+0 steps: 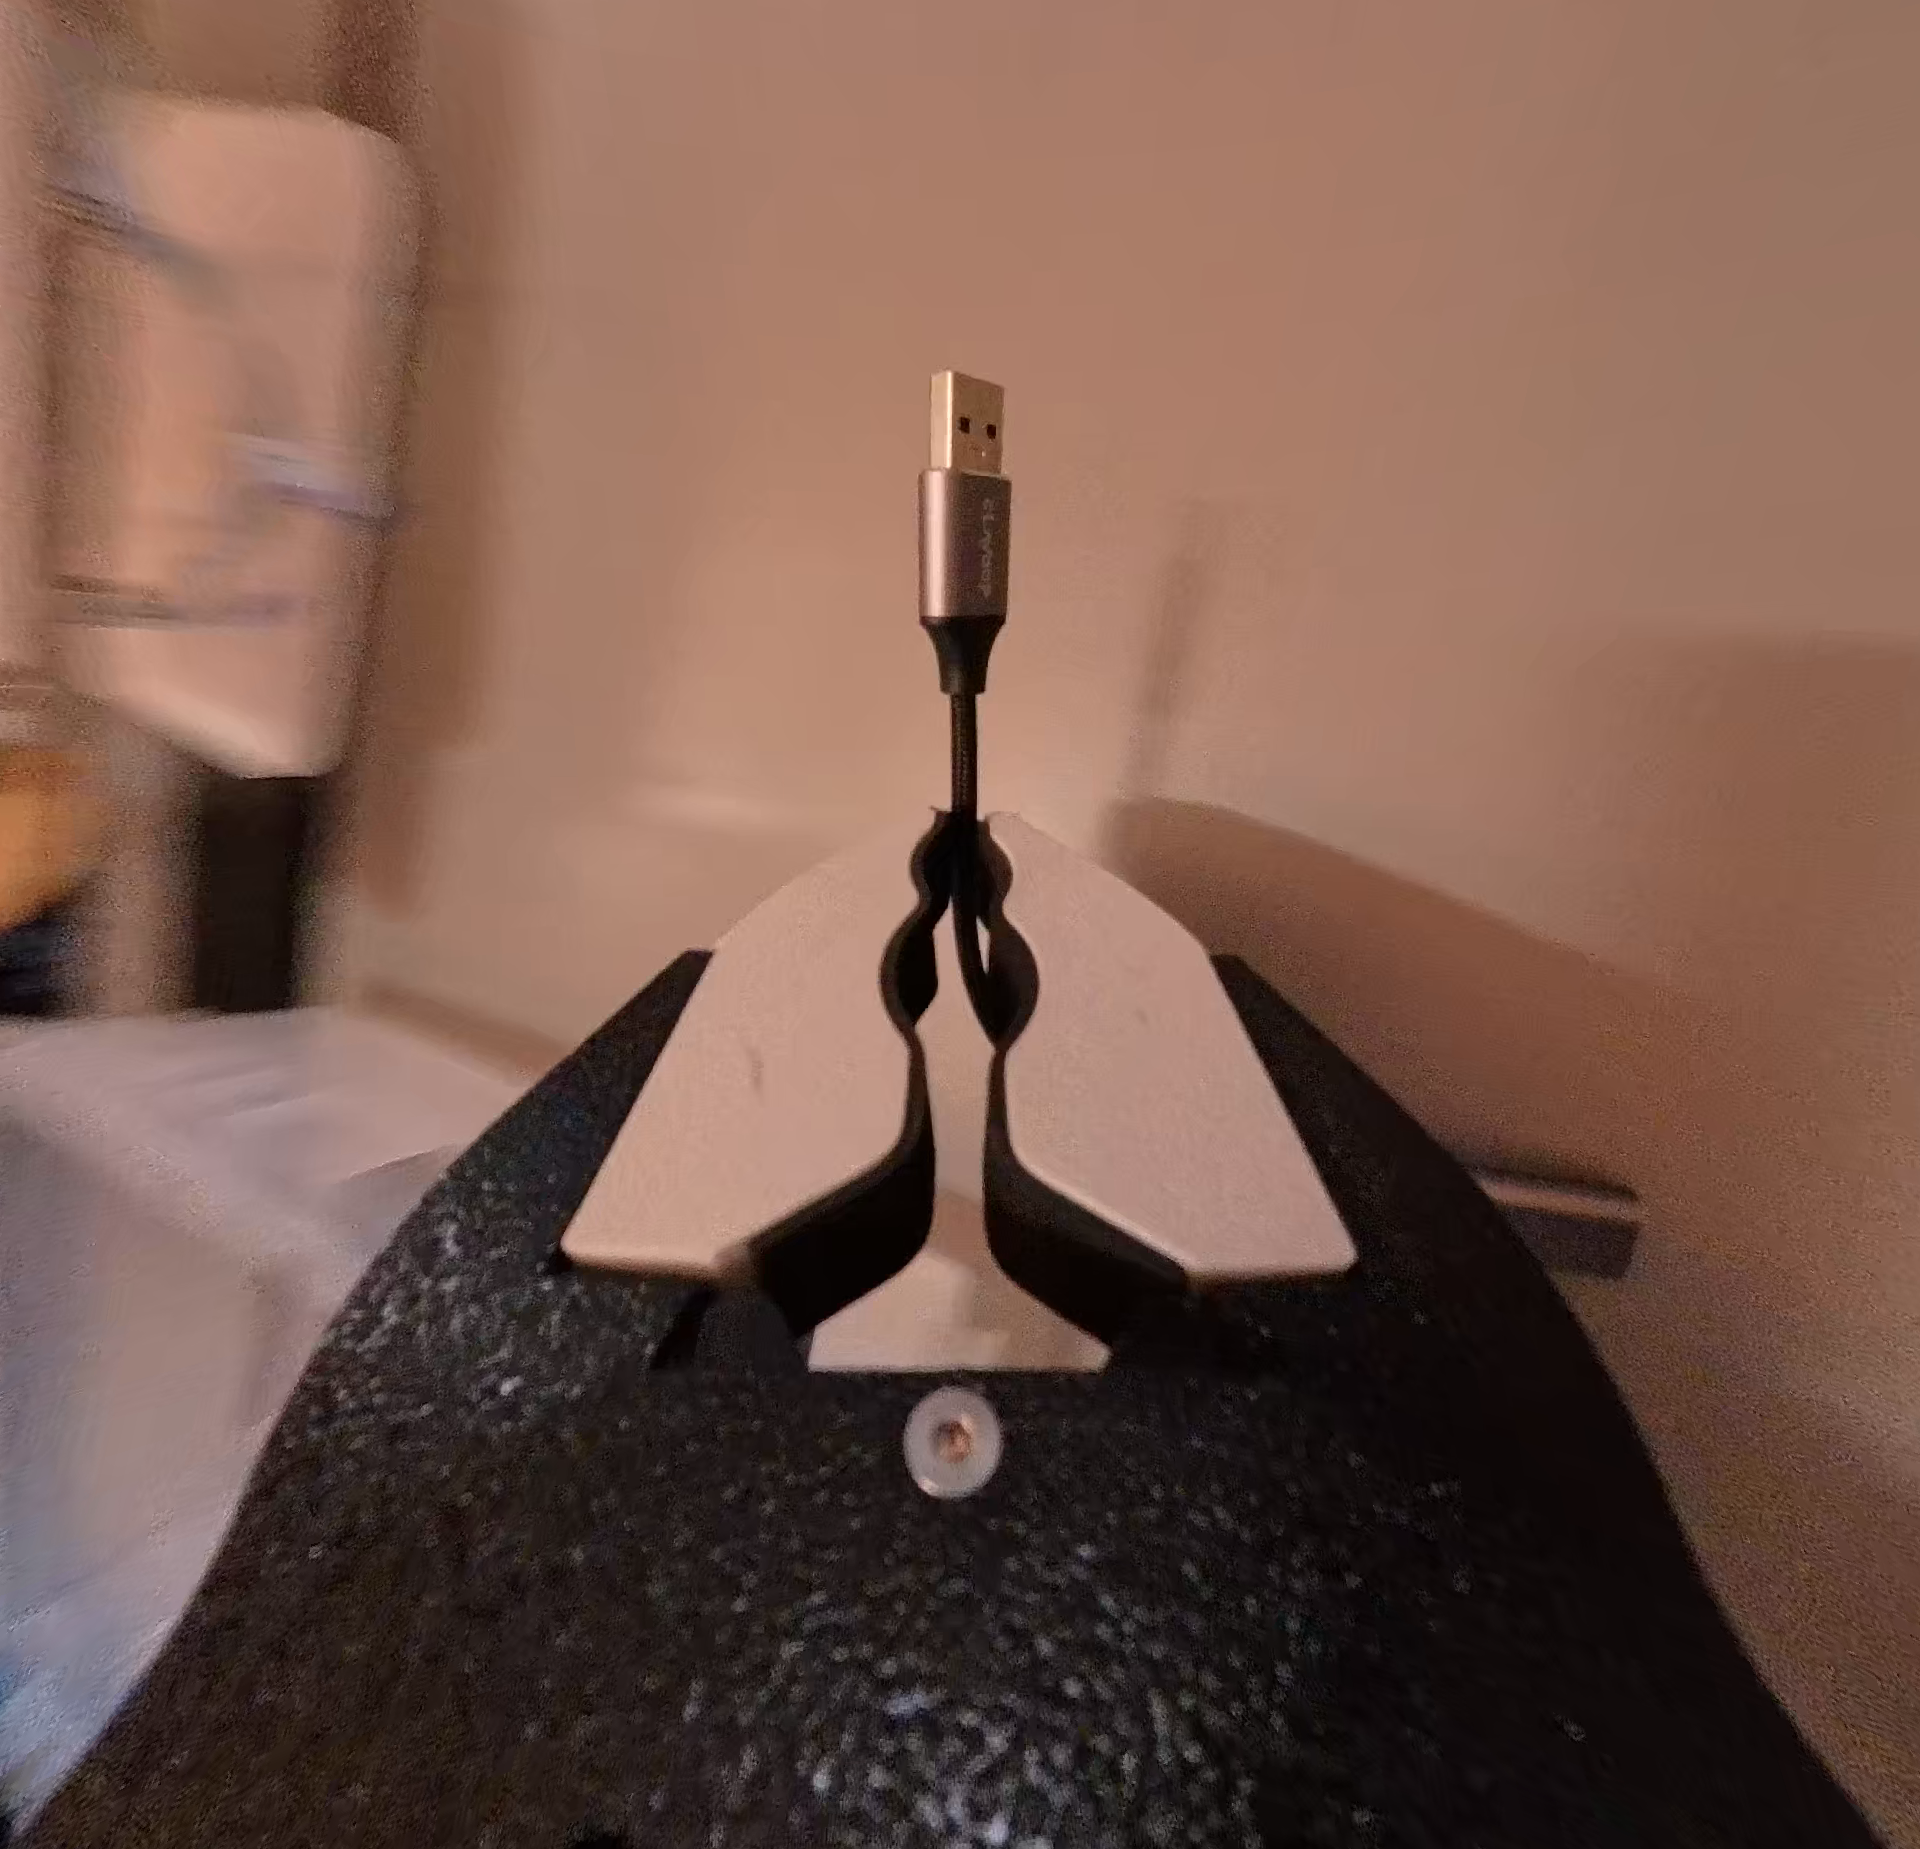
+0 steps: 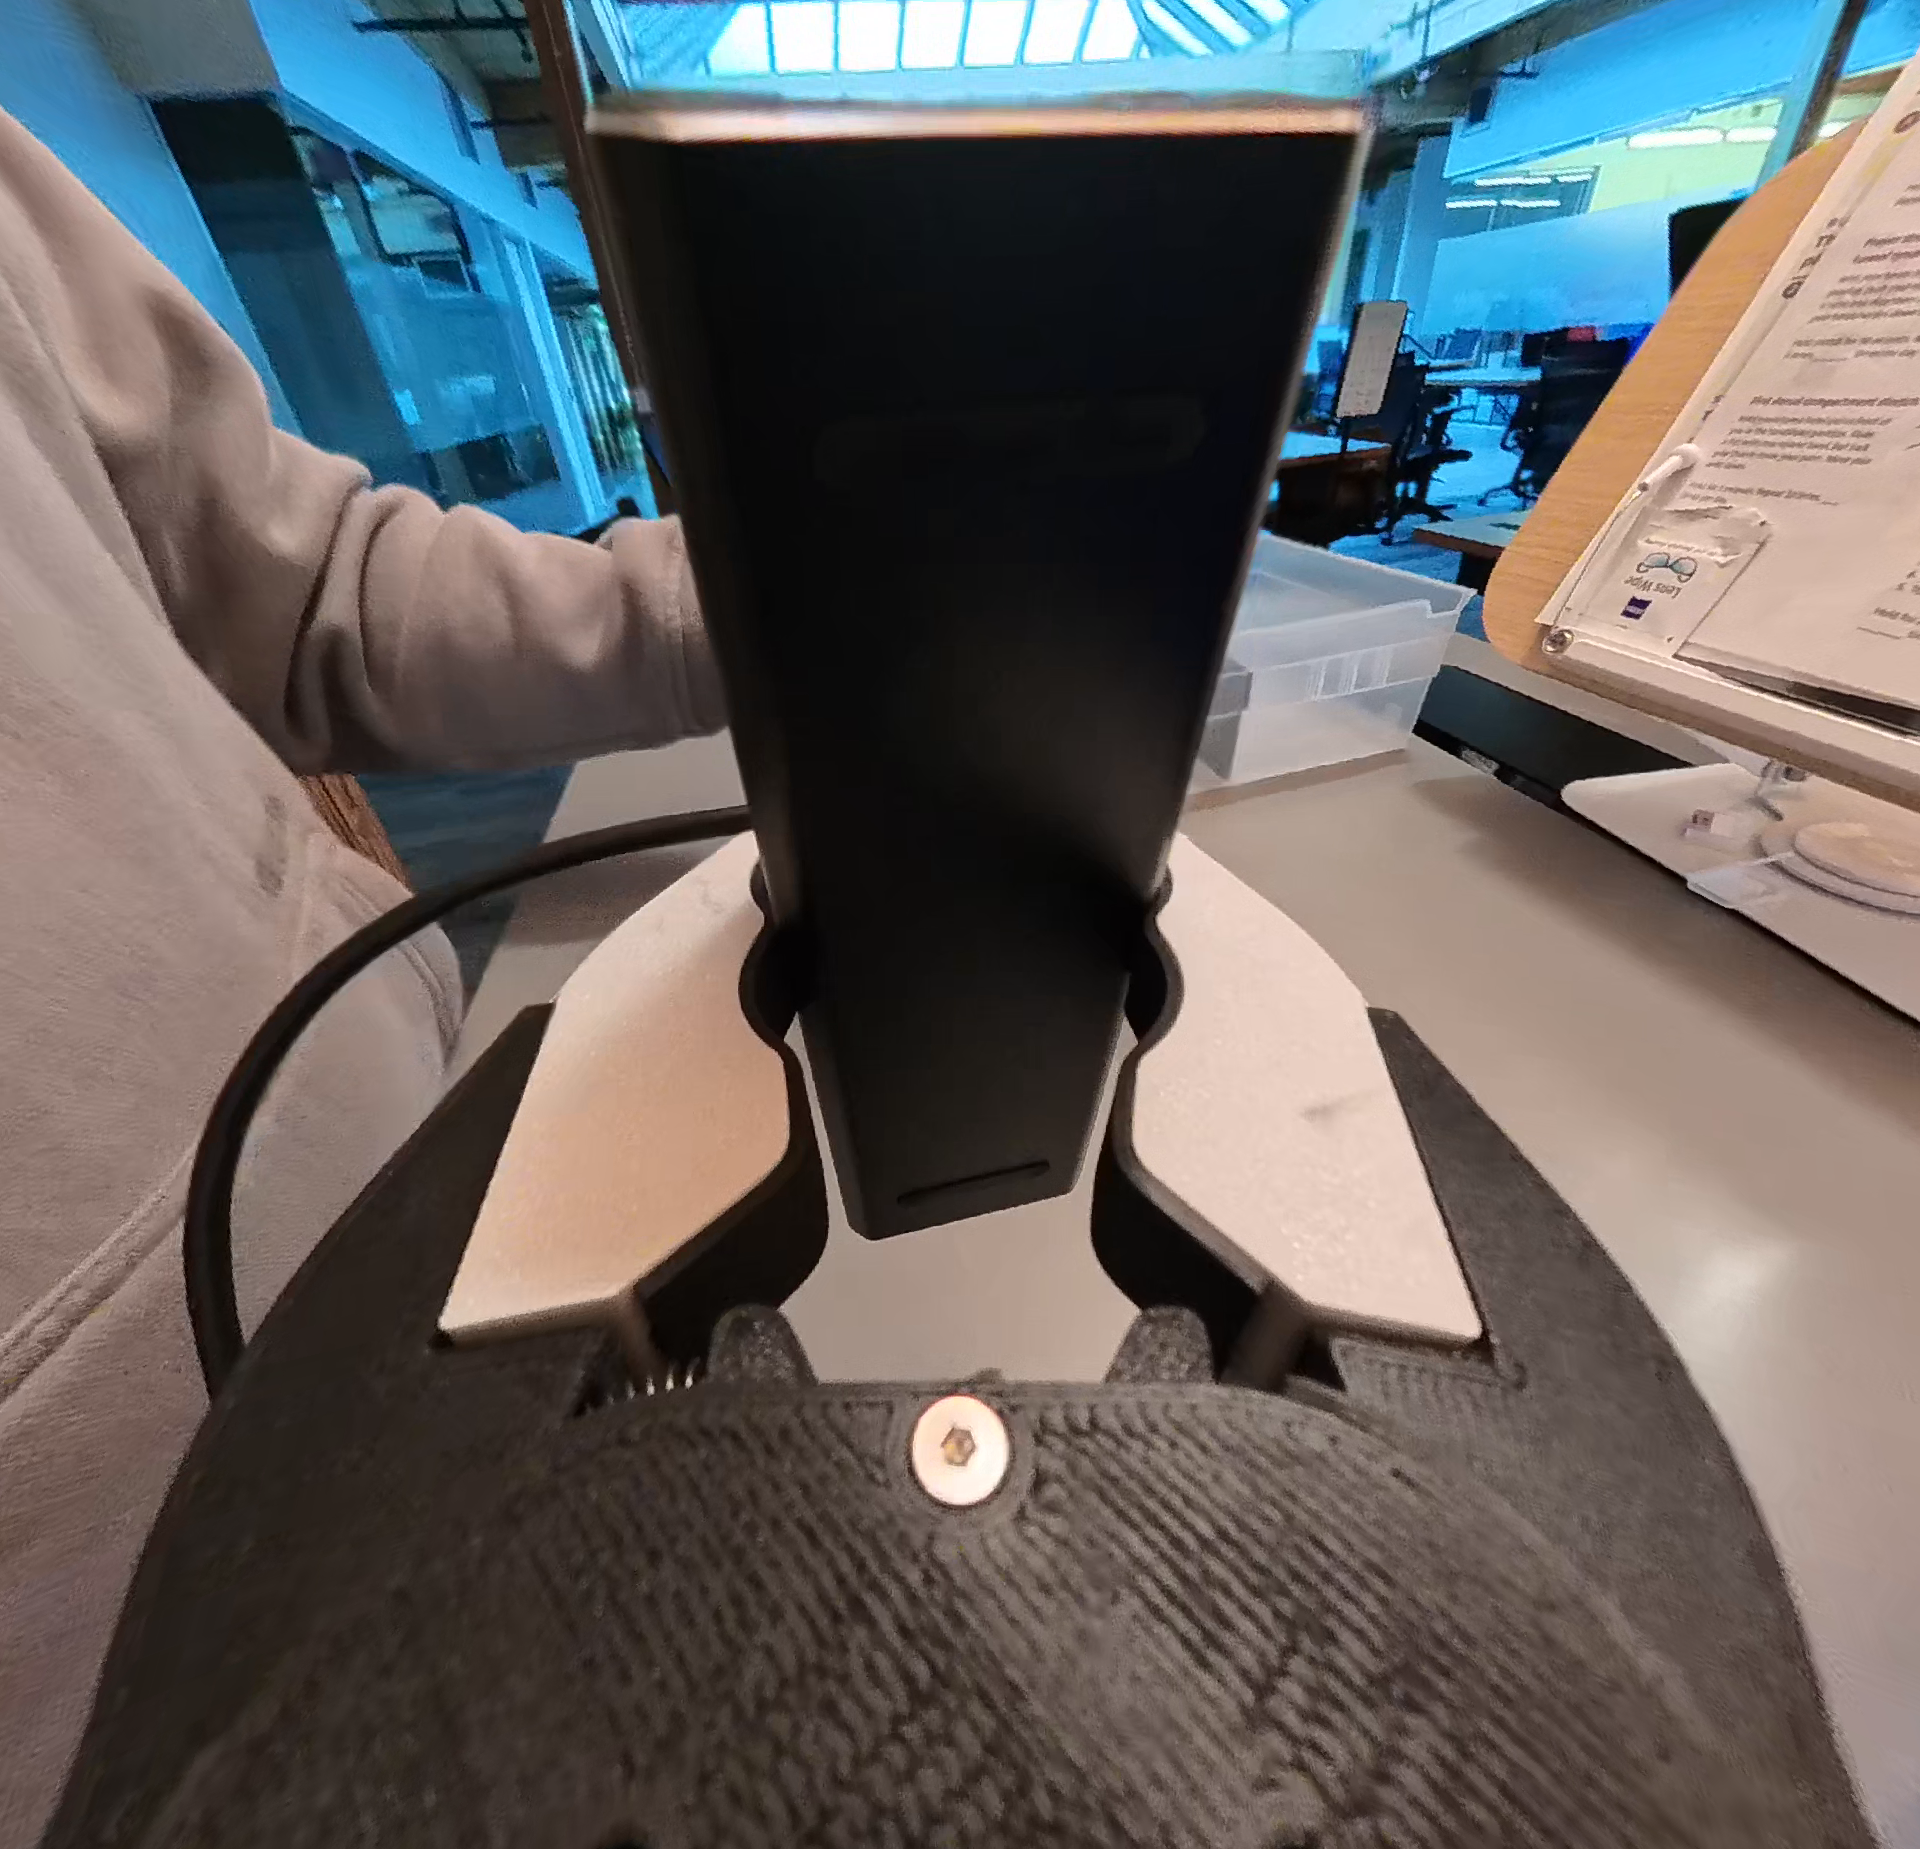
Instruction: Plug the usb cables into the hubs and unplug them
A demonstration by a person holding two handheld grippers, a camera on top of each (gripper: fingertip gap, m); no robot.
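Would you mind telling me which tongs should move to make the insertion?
Probably the left tongs: they pinch the cable with the USB plug free and pointing forward. The right tongs only brace the black hub.

Printed pages (image 2: 1829,428) on stand, small packet (image 2: 1662,578), lettered plug sleeve (image 1: 966,552)

Open-plan office: desks (image 2: 1340,459), chairs (image 2: 1429,417), skylight (image 2: 935,23)

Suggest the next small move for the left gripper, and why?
Probably bring the USB plug toward the hub: the left gripper pinches the braided cable just below the plug, the right gripper clamps the hub, and neither view shows them mated.
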